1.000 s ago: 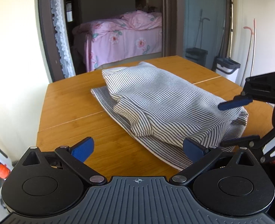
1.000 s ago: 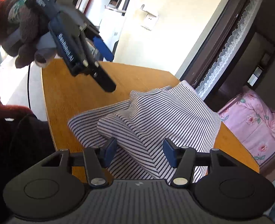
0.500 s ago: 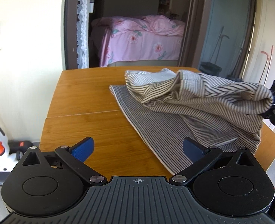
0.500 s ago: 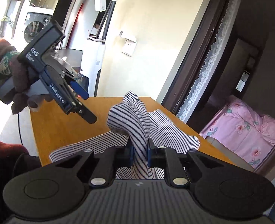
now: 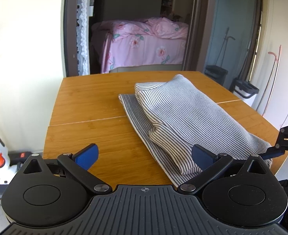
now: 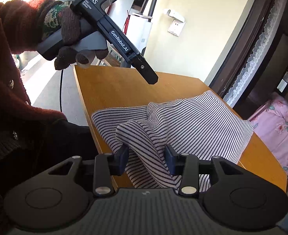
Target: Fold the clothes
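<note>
- The right hand-held gripper (image 6: 146, 157) is opening its jaws; a raised fold of the striped garment (image 6: 193, 123) lies between its blue pads, which stand slightly clear of the cloth.
- The left hand-held gripper (image 5: 144, 155) is spread wide and holds nothing, above bare bench (image 5: 97, 107) just beside the garment's edge.
- The garment lies folded on the wooden bench, toward its right side.
- A gloved hand (image 6: 65, 31) grips the left hand-held gripper's handle.

A wooden table (image 5: 89, 105) stands near a cream wall (image 5: 22, 39); far behind, a doorway shows a pink floral bed (image 5: 144, 47).
</note>
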{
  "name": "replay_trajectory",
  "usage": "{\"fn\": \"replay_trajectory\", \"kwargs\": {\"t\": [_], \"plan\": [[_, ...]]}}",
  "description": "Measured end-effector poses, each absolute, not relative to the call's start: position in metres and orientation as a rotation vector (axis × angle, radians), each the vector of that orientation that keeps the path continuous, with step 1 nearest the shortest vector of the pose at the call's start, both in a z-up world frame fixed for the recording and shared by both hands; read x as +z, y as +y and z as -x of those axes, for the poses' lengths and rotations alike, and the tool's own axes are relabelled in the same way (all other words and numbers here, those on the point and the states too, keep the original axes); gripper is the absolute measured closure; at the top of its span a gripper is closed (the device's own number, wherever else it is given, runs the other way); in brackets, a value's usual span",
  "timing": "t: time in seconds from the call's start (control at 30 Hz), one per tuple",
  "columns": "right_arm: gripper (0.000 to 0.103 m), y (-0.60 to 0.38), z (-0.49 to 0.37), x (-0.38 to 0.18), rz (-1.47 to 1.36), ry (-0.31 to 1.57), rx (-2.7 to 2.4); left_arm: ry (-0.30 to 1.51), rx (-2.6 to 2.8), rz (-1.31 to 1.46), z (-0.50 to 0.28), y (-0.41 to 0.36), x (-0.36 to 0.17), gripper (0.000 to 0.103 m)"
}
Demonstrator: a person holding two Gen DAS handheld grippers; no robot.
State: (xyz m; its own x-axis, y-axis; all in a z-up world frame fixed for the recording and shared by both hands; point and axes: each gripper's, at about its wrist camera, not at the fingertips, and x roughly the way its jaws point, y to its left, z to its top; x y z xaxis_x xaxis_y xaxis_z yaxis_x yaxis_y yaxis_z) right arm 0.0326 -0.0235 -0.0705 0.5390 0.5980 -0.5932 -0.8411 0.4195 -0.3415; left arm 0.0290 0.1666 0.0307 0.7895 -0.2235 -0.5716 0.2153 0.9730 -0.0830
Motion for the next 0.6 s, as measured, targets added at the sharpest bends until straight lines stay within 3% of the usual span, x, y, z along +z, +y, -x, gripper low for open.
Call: {"fn": "replay_trajectory", "kwargs": {"t": [0.1, 0.13, 0.17, 0.2, 0.4, 0.6], "plan": [[0.054, -0.022, -0.034, -0.073, 0.642, 0.408, 0.923, 0.616, -0.264, -0.023, -0.021, 0.162, 0.032, 0.000], [0.063, -0.022, -0.035, -0.074, 0.635, 0.405, 0.915, 0.617, -0.264, -0.038, -0.020, 0.161, 0.032, 0.000], [0.086, -0.020, -0.037, -0.072, 0.630, 0.392, 0.882, 0.618, -0.265, -0.052, -0.019, 0.160, 0.032, 0.000], [0.088, -0.019, -0.041, -0.068, 0.610, 0.378, 0.853, 0.621, -0.265, -0.058, -0.019, 0.160, 0.032, 0.000], [0.090, -0.016, -0.057, -0.031, 0.372, 0.336, 0.871, 0.618, -0.263, -0.041, -0.021, 0.160, 0.032, 0.000], [0.086, 0.026, -0.055, -0.088, 0.426, 0.481, 0.954, 0.614, -0.243, -0.018, -0.022, 0.165, 0.031, 0.000]]}}
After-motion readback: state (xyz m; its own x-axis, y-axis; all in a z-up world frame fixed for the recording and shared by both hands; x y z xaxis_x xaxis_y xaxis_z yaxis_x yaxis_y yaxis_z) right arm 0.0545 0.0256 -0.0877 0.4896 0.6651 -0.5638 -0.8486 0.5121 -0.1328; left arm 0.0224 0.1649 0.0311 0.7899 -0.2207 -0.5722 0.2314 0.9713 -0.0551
